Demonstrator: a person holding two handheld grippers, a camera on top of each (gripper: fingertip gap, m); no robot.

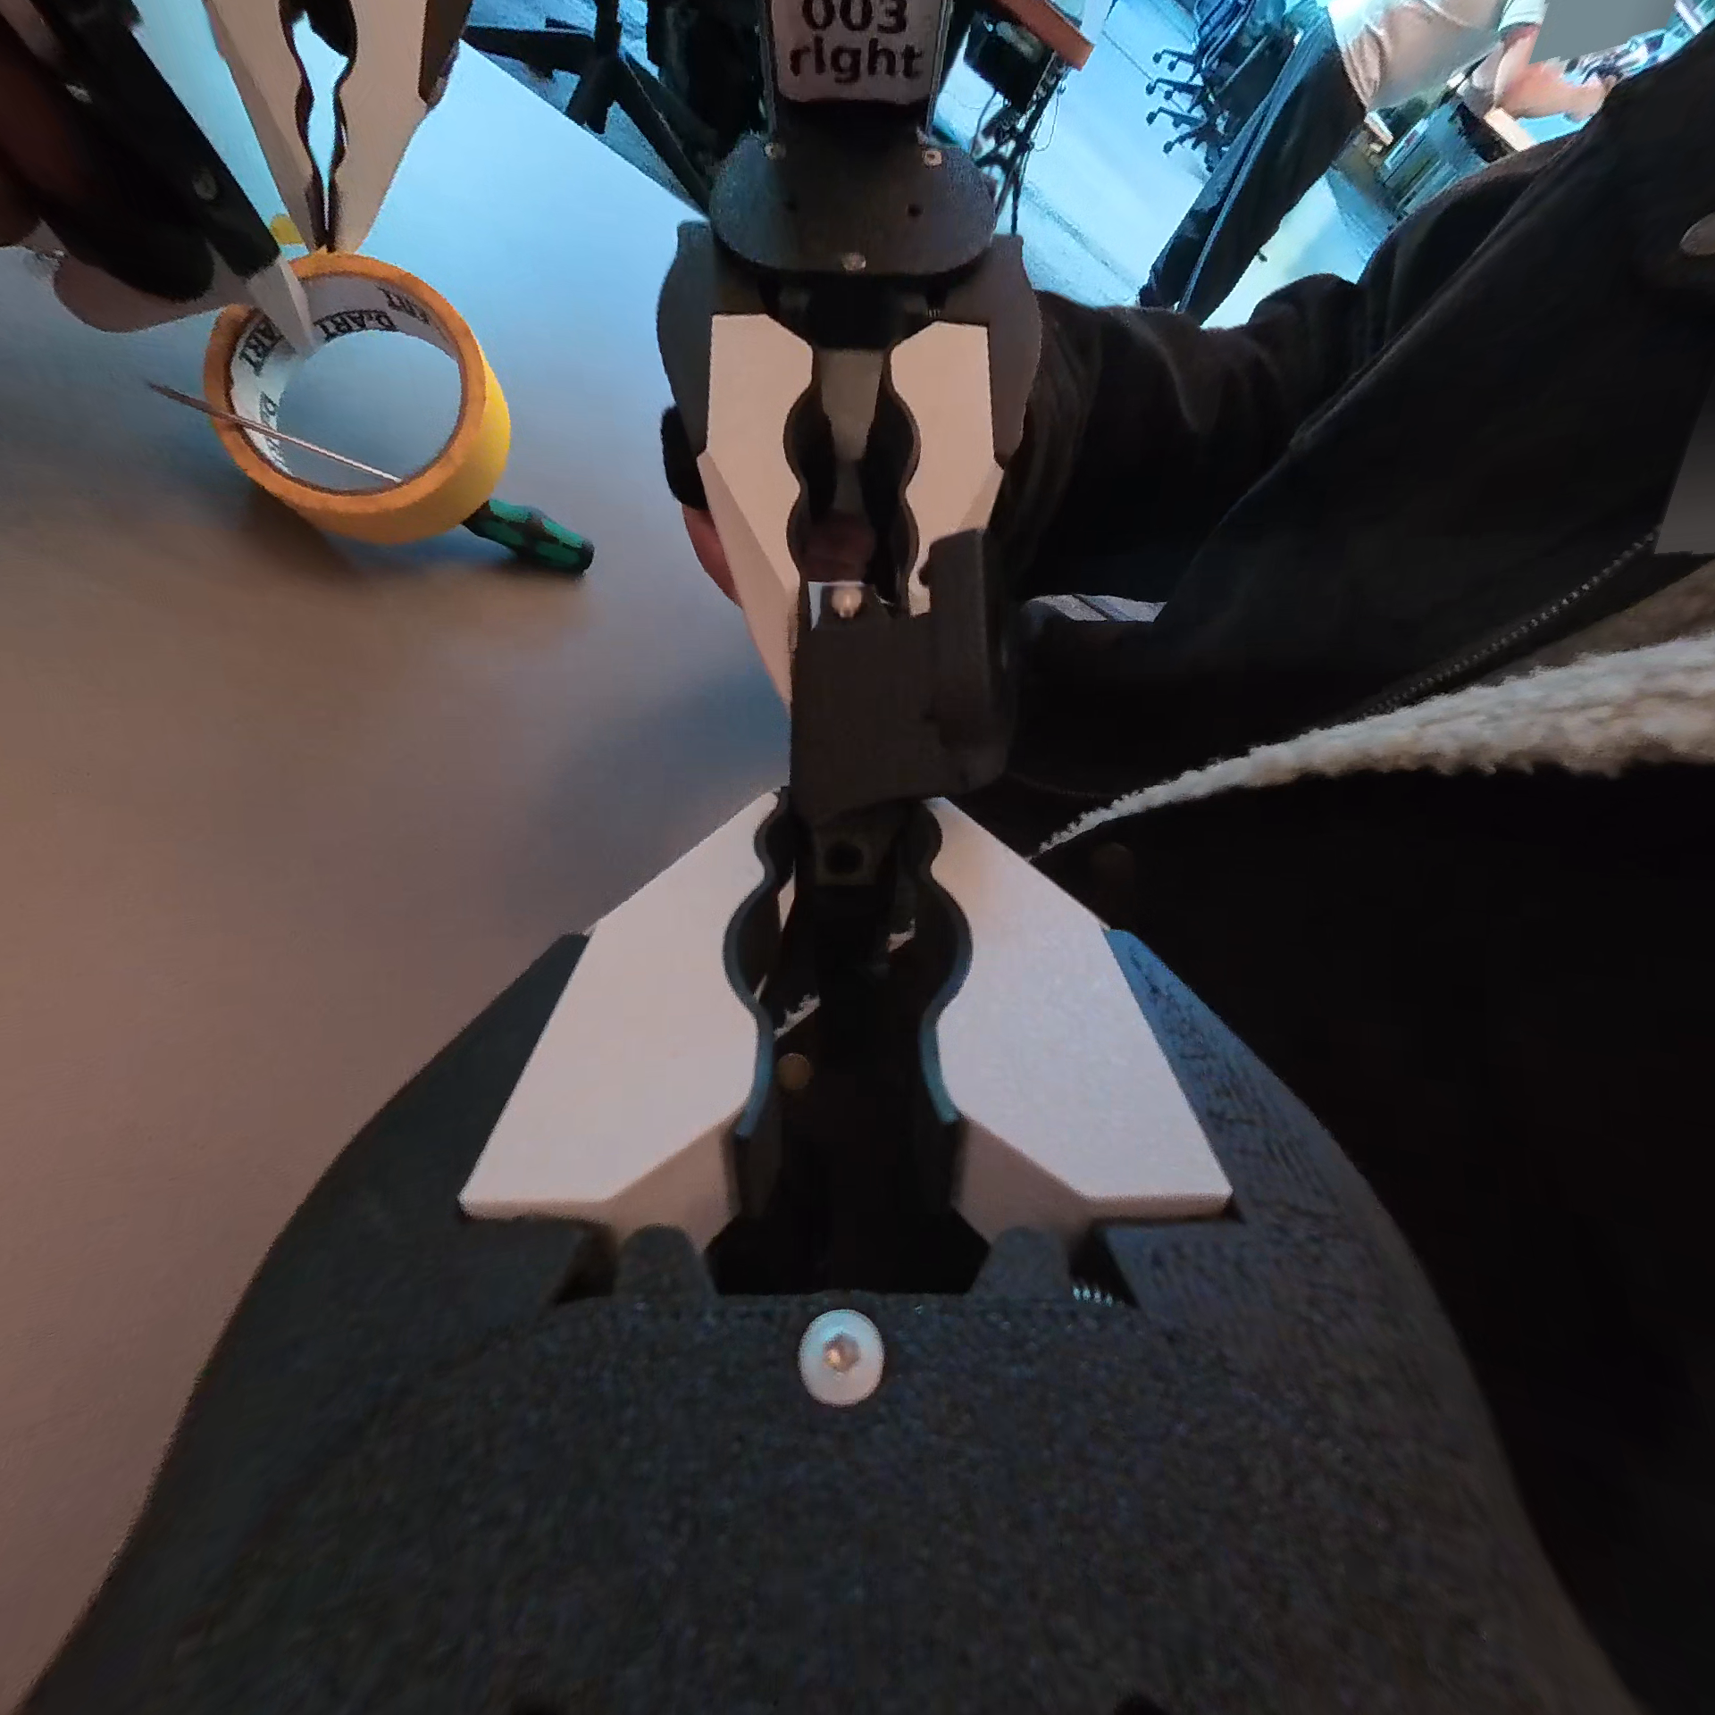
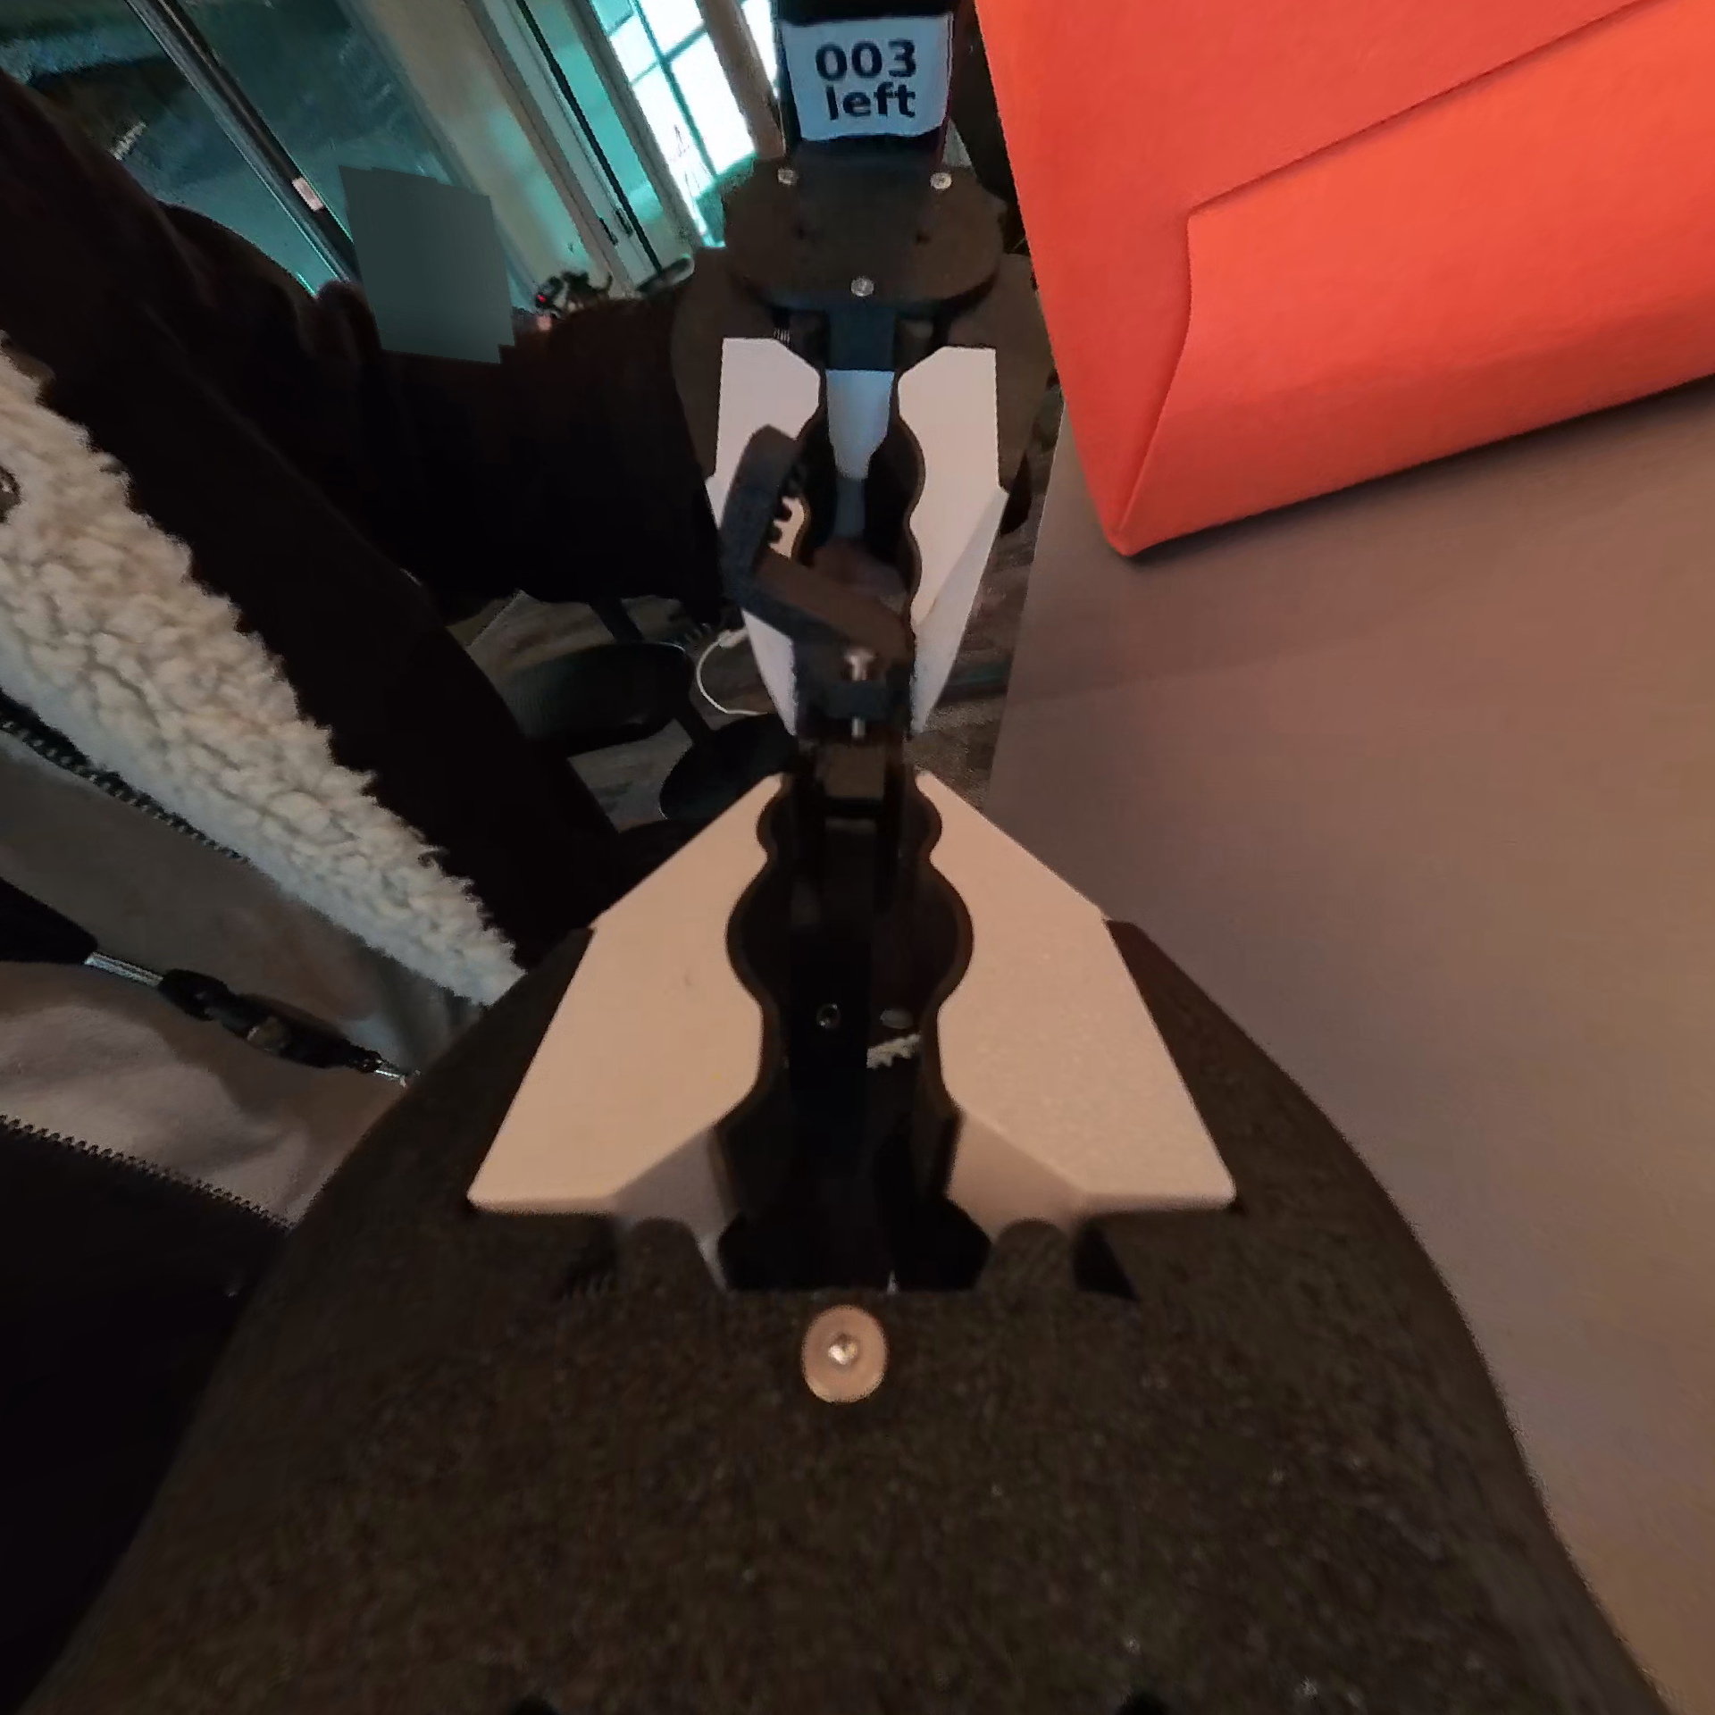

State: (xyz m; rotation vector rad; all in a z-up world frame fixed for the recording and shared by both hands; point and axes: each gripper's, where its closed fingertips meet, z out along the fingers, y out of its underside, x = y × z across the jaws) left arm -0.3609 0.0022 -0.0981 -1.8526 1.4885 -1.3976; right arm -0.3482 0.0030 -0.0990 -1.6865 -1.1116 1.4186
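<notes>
My left gripper (image 1: pixel 846 809) and my right gripper (image 2: pixel 849 789) face each other tip to tip above a grey table (image 1: pixel 325 835). Both are shut on one black printed part (image 1: pixel 891 687) with a small silver bolt at its top. The part bridges the two sets of white fingers, and a black bar of it runs back between each pair. In the left wrist view the right gripper (image 1: pixel 840 640) grips the part's far end. In the right wrist view the left gripper (image 2: pixel 858 719) grips the part (image 2: pixel 817 603) from the far side.
A yellow tape roll (image 1: pixel 371 436) lies on the table at the far left, with a green-and-black-handled screwdriver (image 1: pixel 534 538) behind it. Another white-fingered gripper (image 1: pixel 320 186) hovers over the roll. A person's dark fleece-lined jacket (image 1: pixel 1346 724) fills the right. An orange box (image 2: pixel 1392 278) stands on the table. Left and right tips are no more than a few centimetres apart.
</notes>
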